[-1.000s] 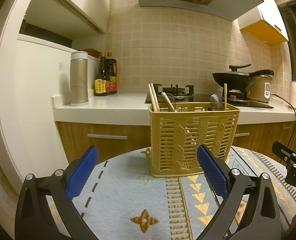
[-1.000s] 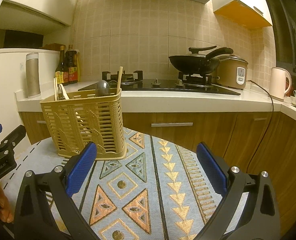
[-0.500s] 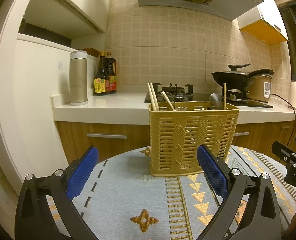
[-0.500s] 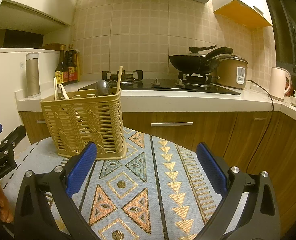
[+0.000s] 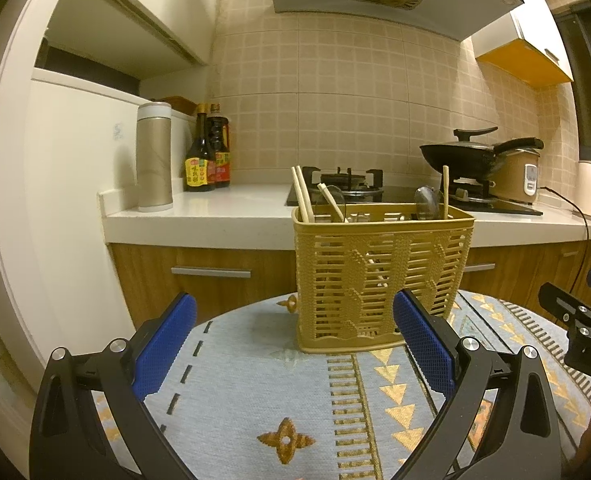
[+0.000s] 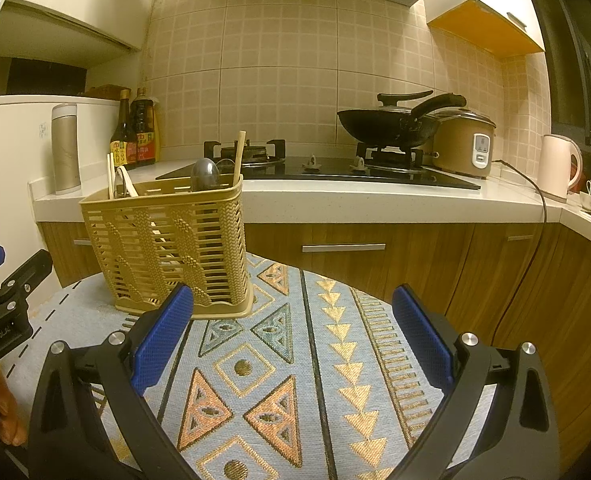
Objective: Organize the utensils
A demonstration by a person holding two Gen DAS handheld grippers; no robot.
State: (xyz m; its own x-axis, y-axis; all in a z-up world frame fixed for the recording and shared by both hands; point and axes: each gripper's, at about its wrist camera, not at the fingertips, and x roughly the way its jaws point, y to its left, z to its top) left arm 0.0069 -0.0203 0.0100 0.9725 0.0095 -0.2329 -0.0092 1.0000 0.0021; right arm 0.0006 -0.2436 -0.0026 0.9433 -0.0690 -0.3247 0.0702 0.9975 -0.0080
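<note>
Nothing moved; both claws, left (image 5: pixel 293 344) and right (image 6: pixel 292 336), gape empty. One basket (image 5: pixel 379 276): two spoons, several chopsticks.

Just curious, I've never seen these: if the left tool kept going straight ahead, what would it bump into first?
Probably the yellow utensil basket: it stands on the patterned cloth ahead of the open left tool, slightly right of centre.

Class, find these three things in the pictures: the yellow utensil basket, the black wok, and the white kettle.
yellow utensil basket (image 5: pixel 379 276), left wrist view, front slatted wall.
black wok (image 6: pixel 379 124), right wrist view, side of its bowl.
white kettle (image 6: pixel 555 166), right wrist view, its body.
</note>
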